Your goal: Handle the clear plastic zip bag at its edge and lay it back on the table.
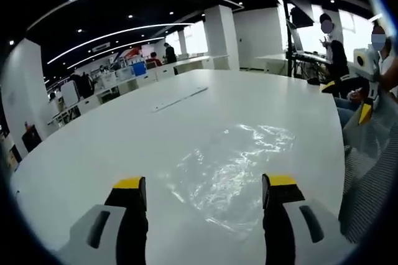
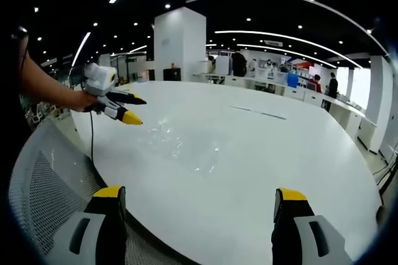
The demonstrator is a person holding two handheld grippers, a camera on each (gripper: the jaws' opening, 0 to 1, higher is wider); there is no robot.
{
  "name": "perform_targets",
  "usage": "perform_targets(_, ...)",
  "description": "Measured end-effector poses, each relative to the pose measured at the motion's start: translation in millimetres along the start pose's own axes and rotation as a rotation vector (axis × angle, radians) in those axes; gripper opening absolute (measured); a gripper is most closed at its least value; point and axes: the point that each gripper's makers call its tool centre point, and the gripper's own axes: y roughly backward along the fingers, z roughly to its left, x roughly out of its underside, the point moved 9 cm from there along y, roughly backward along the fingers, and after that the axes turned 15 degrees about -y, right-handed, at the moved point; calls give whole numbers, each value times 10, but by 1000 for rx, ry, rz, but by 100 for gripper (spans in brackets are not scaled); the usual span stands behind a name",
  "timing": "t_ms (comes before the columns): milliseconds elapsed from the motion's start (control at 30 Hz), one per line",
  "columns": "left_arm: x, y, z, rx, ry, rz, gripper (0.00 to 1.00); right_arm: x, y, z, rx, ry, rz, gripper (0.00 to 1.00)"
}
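Fingers of your left gripper (image 1: 205, 193) stand wide apart, yellow tips up, with nothing between them; one yellow tip (image 1: 129, 183) sits at the lower left of the left gripper view, the other at the lower right. Fingers of your right gripper (image 2: 200, 203) are equally wide and empty, tips low in the right gripper view.

Container: the clear plastic zip bag (image 1: 233, 165) lies flat and crumpled on the white desk (image 1: 124, 128), glinting under the ceiling lights. In the left gripper view it sits just ahead of your left fingers, reaching toward the gap between them; whether it touches either finger, you cannot tell. In the right gripper view the same bag (image 2: 183, 144) lies on the desk well ahead of your right fingers, near the desk's left edge. Contents: none can be made out through the plastic.

Pose: your left gripper hovers low over the desk, pointing across it. Seen from the right gripper view, it (image 2: 127, 108) comes in from the left, held in your hand (image 2: 84, 98), its fingers apart and angled down toward the bag's near edge, just above it. Your right gripper is off the desk's edge, over a mesh chair back (image 2: 43, 184). It shows at the far right of the left gripper view (image 1: 367, 106), well apart from the bag.
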Motion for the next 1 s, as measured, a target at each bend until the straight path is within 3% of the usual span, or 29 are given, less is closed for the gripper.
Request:
perform_targets(367,142,-73,87,-1,49,45,70,-14,6,5,4,-6,-9,100)
perform_targets(767,112,-234,146,-11,94,82,65,-20,3,9,5,-8,-6,100)
perform_targets(1000,181,-317,173,2,120,119,62,-20,2,3,7,-9,-6,100)
